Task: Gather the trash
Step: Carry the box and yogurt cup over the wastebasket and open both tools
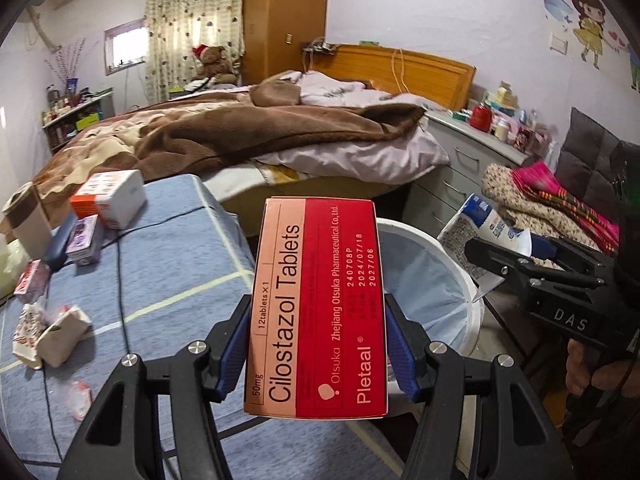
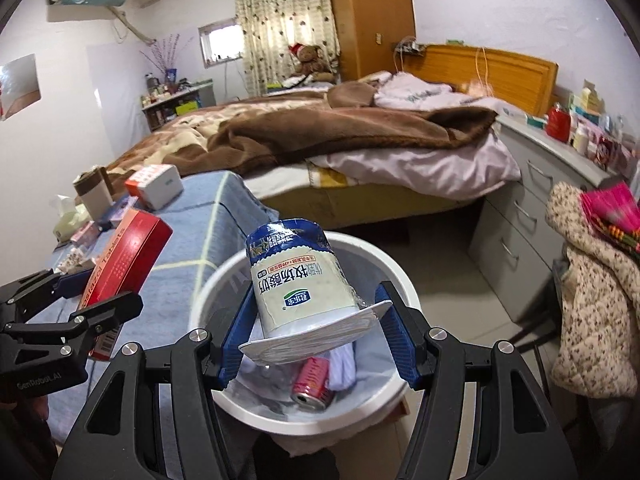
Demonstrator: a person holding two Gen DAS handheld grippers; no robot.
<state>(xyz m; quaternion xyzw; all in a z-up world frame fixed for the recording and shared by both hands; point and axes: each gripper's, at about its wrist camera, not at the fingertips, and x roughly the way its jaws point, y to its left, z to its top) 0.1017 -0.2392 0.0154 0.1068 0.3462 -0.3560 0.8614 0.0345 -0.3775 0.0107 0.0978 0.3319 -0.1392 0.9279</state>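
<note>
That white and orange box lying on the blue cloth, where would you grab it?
Judging by shape, across the white and orange box's two long flat sides, coming from above. It lies flat on the blue cloth, its top is uncovered, and parallel faces suit flat jaws.

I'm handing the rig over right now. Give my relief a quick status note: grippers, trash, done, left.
Left gripper: shut on the red tablet box, held beside the white bin, not over it.
Right gripper: shut on the yogurt cup, above the bin opening.
Done: a pink can and wrappers lie in the bin.
Left: drop both items, then collect the small boxes and wrappers on the blue bench.
</note>
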